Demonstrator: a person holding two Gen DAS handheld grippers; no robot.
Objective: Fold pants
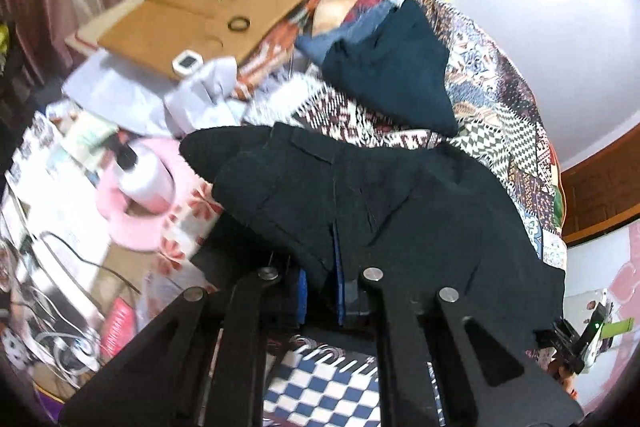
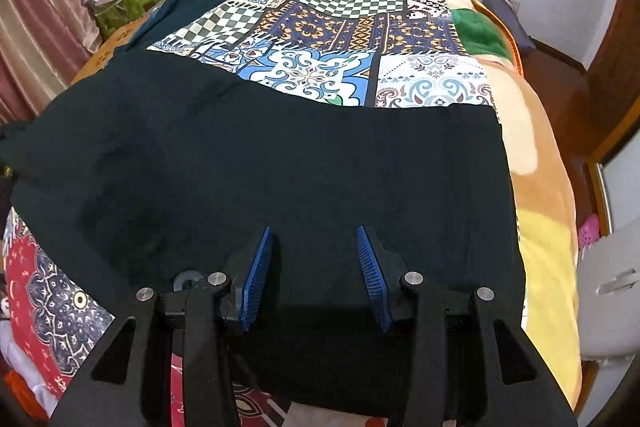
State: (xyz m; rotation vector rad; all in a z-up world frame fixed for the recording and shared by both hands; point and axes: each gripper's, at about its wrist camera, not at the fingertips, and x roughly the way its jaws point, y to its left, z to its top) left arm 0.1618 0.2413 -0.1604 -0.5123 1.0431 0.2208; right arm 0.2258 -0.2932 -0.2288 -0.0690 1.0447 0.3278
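The dark pants [image 1: 400,195] lie on a patchwork bedspread [image 1: 496,107]. In the left wrist view my left gripper [image 1: 334,279] is shut on a fold of the pants near the pocket end and holds the cloth lifted and bunched; its blue pads are mostly hidden by fabric. A second dark piece of cloth [image 1: 400,67] lies farther up the bed. In the right wrist view the pants [image 2: 280,163] are spread flat and wide. My right gripper [image 2: 316,239] is open just above them, with its blue pads [image 2: 260,267] apart and nothing between them.
A cardboard box [image 1: 208,7], a white timer [image 1: 185,62], pale cloths and a pink item with a white bottle [image 1: 140,183] clutter the bed's left side. Cables lie at lower left. A wooden frame [image 2: 608,99] and a grey chair [image 2: 612,291] stand to the right.
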